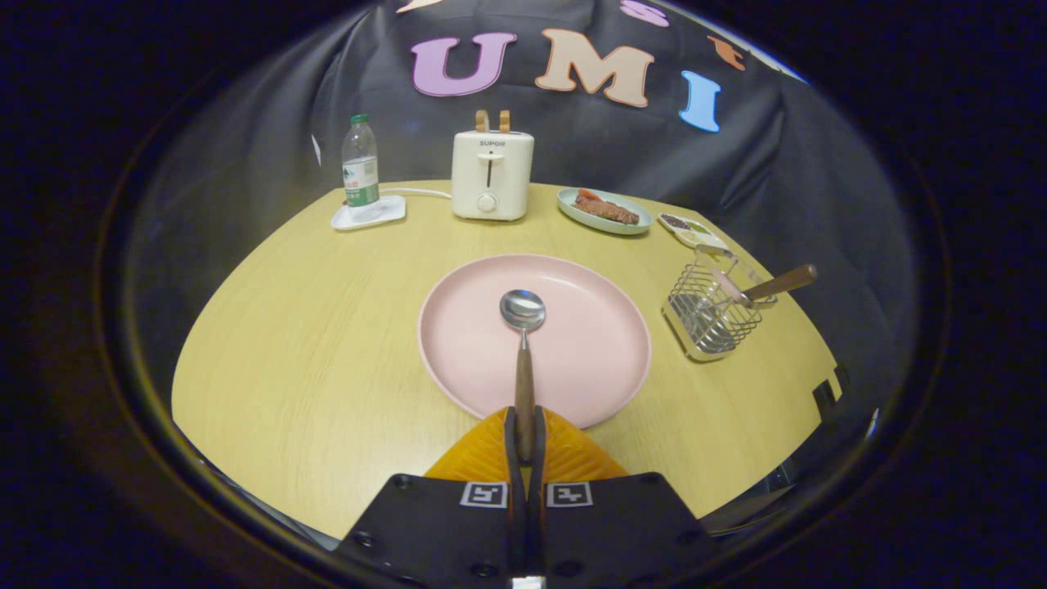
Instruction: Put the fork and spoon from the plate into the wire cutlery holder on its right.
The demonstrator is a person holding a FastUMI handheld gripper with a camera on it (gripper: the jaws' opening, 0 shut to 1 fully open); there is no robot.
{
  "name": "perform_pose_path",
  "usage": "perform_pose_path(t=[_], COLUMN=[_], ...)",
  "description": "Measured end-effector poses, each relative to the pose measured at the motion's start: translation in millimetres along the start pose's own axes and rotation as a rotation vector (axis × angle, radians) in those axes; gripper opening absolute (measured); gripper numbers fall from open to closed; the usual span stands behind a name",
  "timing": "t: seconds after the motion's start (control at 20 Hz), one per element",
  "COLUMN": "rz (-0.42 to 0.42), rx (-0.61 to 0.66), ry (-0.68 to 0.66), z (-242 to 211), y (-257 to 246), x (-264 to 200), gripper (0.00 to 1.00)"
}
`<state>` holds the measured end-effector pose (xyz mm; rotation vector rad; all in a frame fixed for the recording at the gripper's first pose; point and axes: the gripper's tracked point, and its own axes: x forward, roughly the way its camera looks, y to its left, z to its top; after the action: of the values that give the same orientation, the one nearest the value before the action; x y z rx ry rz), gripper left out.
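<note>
My gripper (524,433) is shut on the wooden handle of the spoon (523,352). The spoon points straight ahead from the fingers, its metal bowl hanging over the middle of the pink plate (458,327). To the right of the plate stands the wire cutlery holder (710,315), tilted a little. A wooden-handled utensil (777,283) leans in it, handle sticking out to the right; I take it for the fork, though its head is hidden by the wire.
At the back of the round wooden table stand a white toaster (492,175), a water bottle (360,170) on a small white tray, a green dish with food (604,211) and a small snack dish (691,231). The table's edge curves close behind the holder.
</note>
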<state>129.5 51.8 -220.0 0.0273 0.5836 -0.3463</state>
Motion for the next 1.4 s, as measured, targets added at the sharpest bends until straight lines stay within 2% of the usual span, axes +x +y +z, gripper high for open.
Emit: perform_pose_path(t=[0.45, 0.75, 1.0, 1.4], rz=[0.009, -0.008, -0.027, -0.15], rx=[-0.112, -0.097, -0.019, 0.128], ry=[0.014, 0.006, 0.021, 0.081], z=[21, 51, 77, 117], y=[-15, -36, -59, -119], x=[-15, -30, -45, -64], gripper=[0.03, 0.03, 0.03, 0.03])
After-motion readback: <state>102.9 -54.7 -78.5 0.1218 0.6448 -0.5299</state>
